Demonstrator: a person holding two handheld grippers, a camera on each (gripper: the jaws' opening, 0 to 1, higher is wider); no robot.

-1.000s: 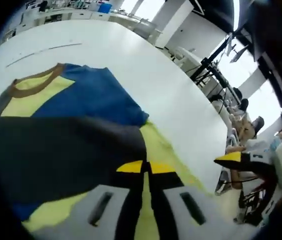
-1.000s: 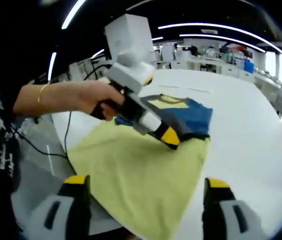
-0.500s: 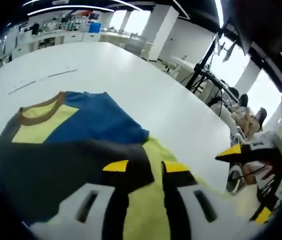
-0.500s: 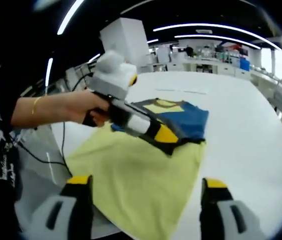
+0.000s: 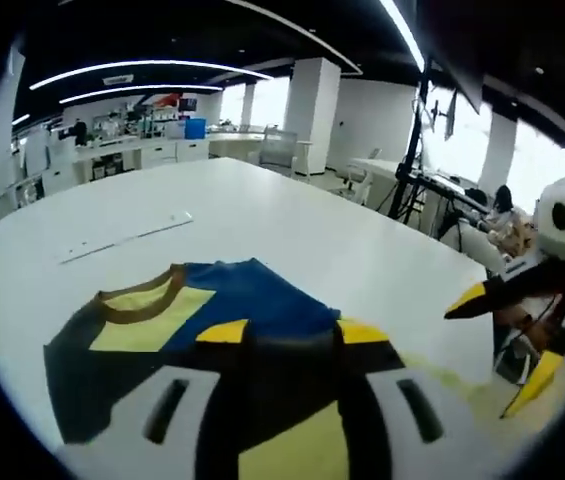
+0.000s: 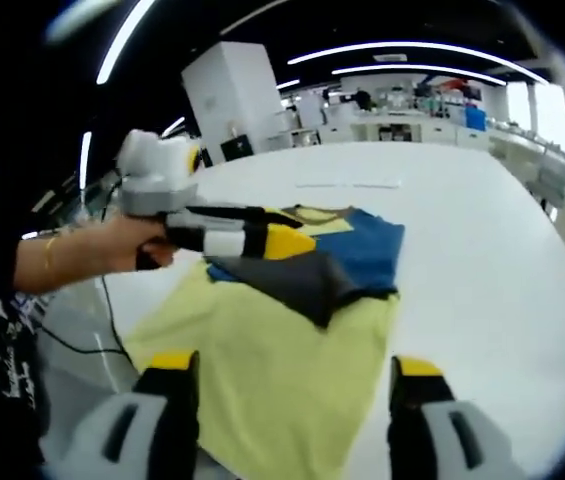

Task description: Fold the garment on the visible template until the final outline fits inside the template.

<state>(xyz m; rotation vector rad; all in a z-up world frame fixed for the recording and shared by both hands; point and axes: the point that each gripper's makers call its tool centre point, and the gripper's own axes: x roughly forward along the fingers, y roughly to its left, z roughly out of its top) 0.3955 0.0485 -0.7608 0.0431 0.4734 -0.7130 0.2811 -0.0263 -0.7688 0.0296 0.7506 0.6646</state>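
Now both my grippers hover spread above the garment [image 6: 292, 300], gripping nothing.
Ahead of my left gripper [image 5: 287, 332] the soft cloth lies flat on the smooth white surface [image 5: 292, 215]: blue and dark panels, brown neckband, yellow patch. My right gripper [image 6: 287, 365] stands wide over its pale yellow body; my hand [image 6: 127, 245] carries the left one beyond, in a bright room with ceiling light strips.
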